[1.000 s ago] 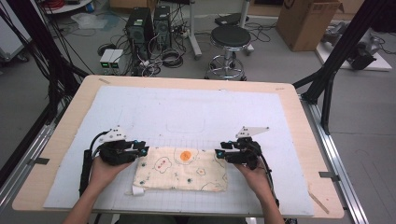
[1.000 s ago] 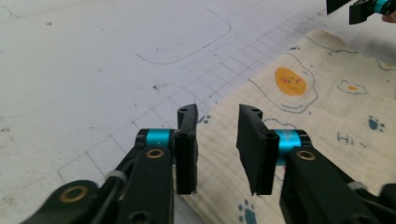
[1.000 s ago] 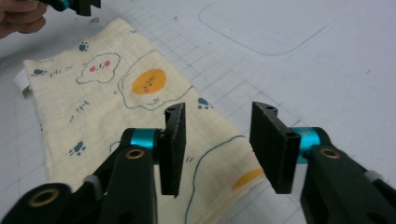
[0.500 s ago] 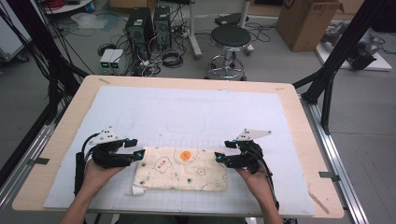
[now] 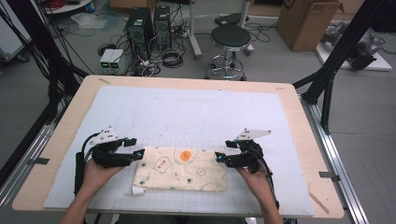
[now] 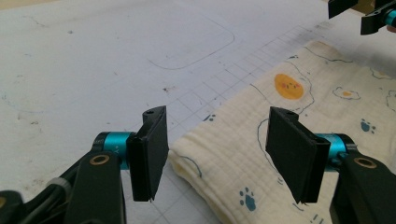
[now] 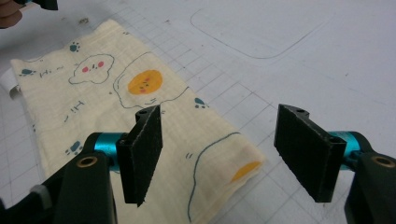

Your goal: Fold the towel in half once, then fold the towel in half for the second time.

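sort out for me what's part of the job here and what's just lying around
Part of the job:
- cloth, folded flat on the mat
- left gripper, open at its left end
- right gripper, open at its right end

Just lying about:
- stool
- cardboard box
- computer towers
- cables on the floor

No legible txt, labels or nos. anywhere.

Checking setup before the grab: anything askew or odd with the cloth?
Mostly fine. The folded printed cloth lies flat between both open grippers; only a white tag pokes out at its near left corner.
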